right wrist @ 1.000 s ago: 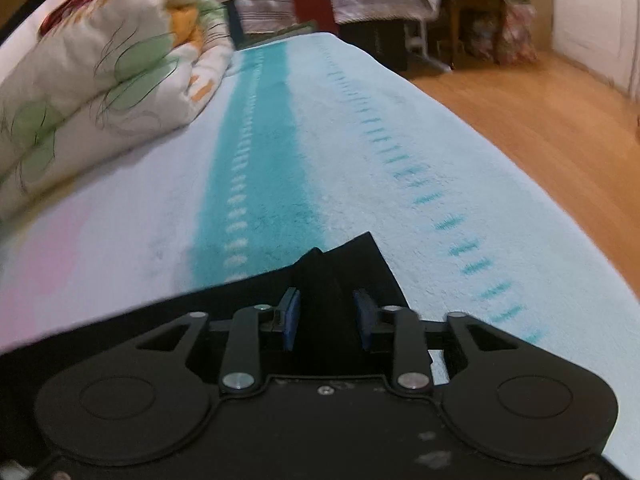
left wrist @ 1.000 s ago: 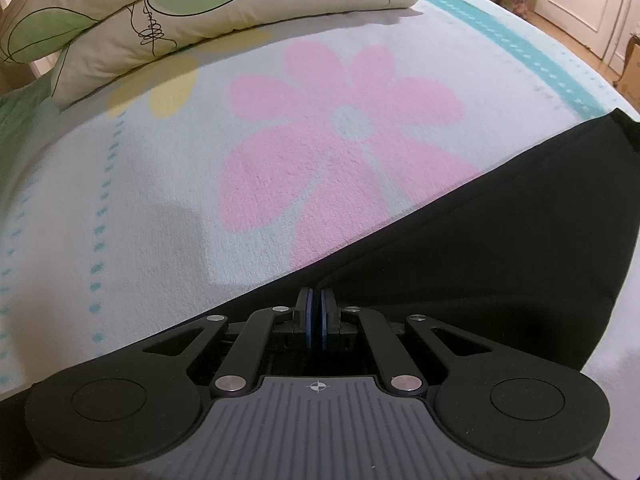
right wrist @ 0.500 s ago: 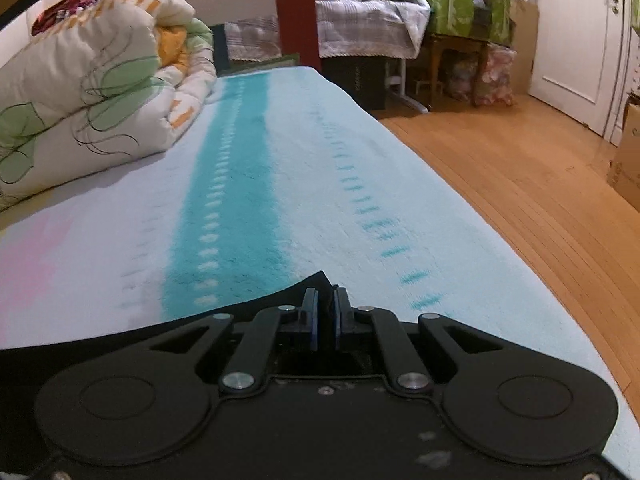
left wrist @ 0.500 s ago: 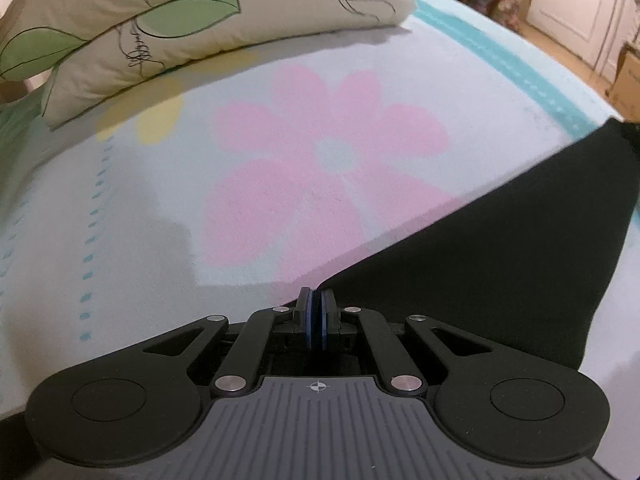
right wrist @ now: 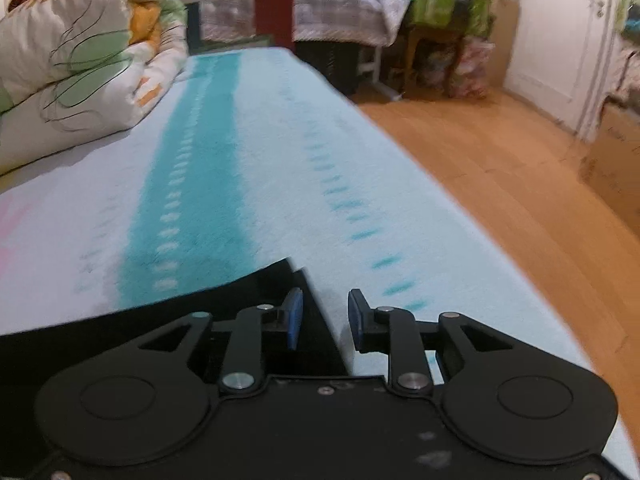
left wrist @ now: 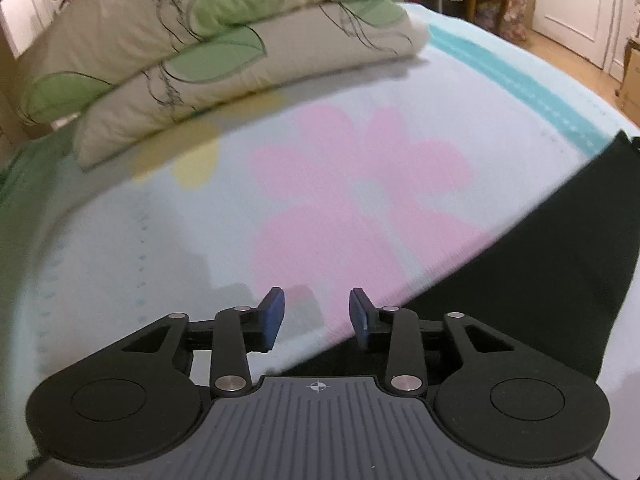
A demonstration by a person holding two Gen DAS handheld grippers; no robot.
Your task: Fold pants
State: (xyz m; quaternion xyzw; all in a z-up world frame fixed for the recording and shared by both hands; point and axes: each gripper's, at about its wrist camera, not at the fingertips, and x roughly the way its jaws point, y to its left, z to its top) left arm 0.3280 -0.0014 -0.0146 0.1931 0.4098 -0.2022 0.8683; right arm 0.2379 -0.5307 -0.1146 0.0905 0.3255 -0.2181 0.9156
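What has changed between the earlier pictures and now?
Both grippers have let go of the black pants. The left gripper and the right gripper were shut on the cloth's edge; their jaws have just been opening, and nothing is pinched now. The left one also looks lifted. The pants stay flat on the blanket, and the folded quilt is unmoved.

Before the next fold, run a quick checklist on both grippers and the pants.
1. Left gripper let go: ok. Its jaws have just been opening; only blanket shows between them.
2. Right gripper let go: ok. Jaws have just been opening; a pants corner lies between them, unpinched.
3. Pants flat on the blanket: ok in the part visible.
4. Fold edges lined up: cannot tell; most of the pants are out of view.
5. Duvet clear of the pants: ok.
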